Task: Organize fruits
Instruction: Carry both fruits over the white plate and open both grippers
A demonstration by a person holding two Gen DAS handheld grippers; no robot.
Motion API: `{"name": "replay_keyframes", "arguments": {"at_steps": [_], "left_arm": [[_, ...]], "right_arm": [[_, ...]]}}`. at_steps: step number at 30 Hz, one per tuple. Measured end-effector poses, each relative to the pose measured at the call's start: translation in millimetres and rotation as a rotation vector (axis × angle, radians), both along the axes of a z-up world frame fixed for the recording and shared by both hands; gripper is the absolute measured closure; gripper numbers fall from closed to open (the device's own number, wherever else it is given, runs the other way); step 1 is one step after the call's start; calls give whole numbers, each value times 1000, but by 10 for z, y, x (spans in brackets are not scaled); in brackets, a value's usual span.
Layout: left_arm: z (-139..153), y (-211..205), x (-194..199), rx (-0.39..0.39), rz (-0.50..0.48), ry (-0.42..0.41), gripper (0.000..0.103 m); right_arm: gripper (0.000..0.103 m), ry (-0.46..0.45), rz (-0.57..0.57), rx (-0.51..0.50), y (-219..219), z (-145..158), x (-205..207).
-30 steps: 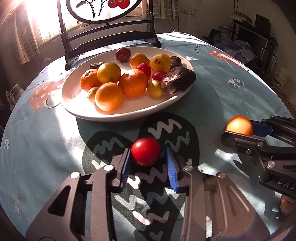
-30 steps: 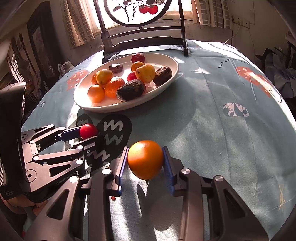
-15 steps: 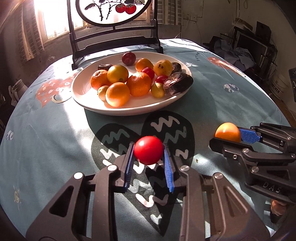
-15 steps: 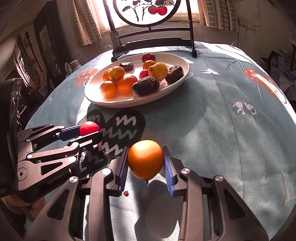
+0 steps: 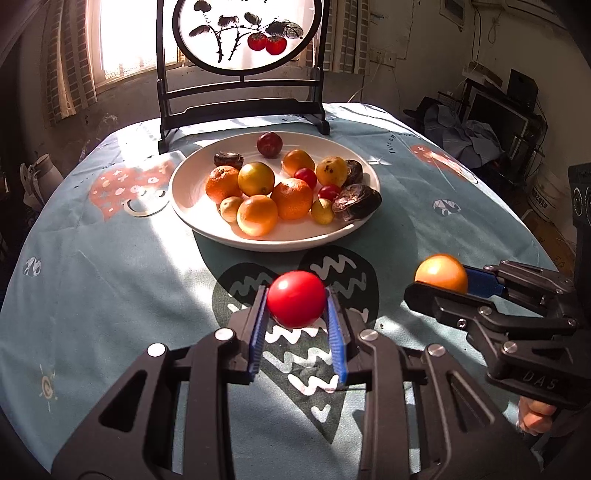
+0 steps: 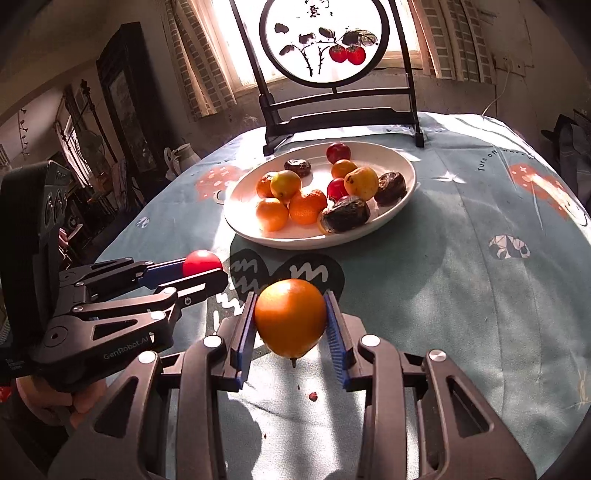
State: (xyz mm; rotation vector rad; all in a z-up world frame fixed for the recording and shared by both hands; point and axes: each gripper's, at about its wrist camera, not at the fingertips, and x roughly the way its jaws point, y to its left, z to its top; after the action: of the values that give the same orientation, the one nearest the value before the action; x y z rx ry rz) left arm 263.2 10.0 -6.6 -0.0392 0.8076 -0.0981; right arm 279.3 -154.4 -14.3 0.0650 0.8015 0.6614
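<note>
Fruit is in both grippers, short of the plate. Nearest me, the left gripper has its blue pads pinching a small red fruit, held clear of the tablecloth over a dark heart-shaped patch with white zigzags. Beside it, on the side away from the window, the right gripper pinches an orange the same way, stem end down, also off the cloth. A few dark crumbs lie on the cloth under the orange.

Both grippers point at the plate, near it but not over its rim. Beyond them the white plate sits around the middle of the round table and already holds a heap: several oranges, a few yellowish fruits, small red ones, a dark red one at the far edge and some wrinkled dark brown ones on the side nearer the right gripper.

Just behind the plate stands a black frame with a round painted panel of red fruit on a branch, backlit by the window.
</note>
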Motion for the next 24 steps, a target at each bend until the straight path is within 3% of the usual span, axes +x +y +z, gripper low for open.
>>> {"name": "replay_keyframes", "arguments": {"at_steps": [8, 15, 24], "left_arm": [[229, 131, 387, 5, 15, -12, 73], [450, 238, 1031, 33, 38, -53, 73], [175, 398, 1919, 53, 83, 45, 73]], "right_arm": [[67, -39, -5, 40, 48, 261, 326], [67, -95, -34, 52, 90, 456, 759], [67, -76, -43, 31, 188, 321, 1238]]}}
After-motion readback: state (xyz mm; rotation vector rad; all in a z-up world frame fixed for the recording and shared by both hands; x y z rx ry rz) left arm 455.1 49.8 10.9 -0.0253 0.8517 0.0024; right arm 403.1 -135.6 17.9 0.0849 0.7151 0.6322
